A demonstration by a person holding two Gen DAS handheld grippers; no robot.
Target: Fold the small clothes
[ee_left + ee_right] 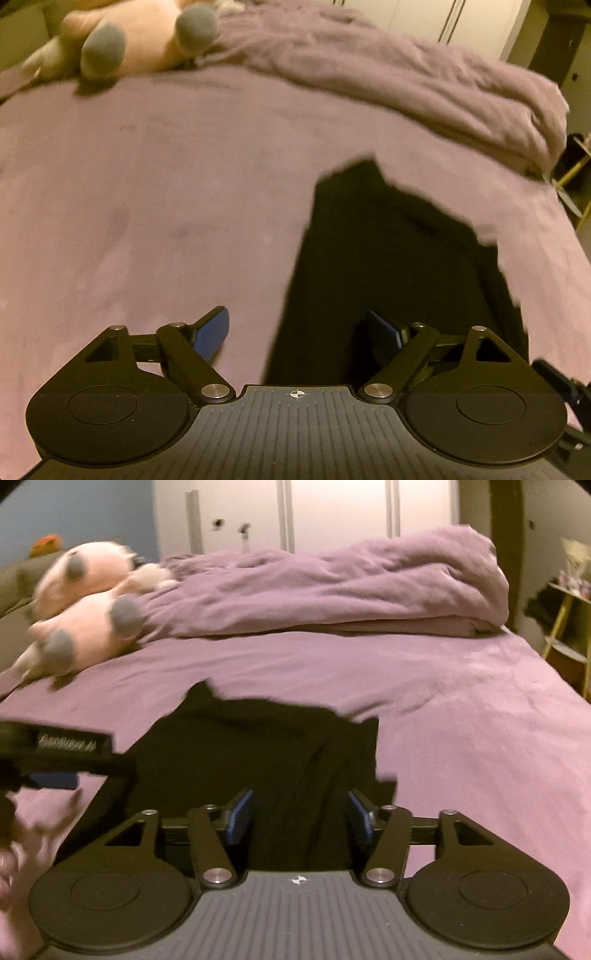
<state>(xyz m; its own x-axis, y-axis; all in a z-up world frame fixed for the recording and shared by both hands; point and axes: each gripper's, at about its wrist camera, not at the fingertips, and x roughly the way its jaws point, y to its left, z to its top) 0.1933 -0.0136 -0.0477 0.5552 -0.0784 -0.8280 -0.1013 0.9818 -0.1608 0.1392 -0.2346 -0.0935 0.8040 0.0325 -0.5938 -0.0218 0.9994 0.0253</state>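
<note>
A black garment (388,258) lies flat on the purple bed sheet (147,184). In the left wrist view it fills the right half. My left gripper (301,334) is open, its jaws wide apart over the garment's left edge near its near end. In the right wrist view the garment (258,753) lies straight ahead. My right gripper (300,818) is open above the garment's near edge. The left gripper's body (66,751) shows at the left of the right wrist view. Neither gripper holds cloth.
A pink plush toy with grey feet (88,602) lies at the far left of the bed. A bunched purple duvet (351,587) lies across the far side. White wardrobe doors (332,509) stand behind. A yellow-framed shelf (565,627) stands right of the bed.
</note>
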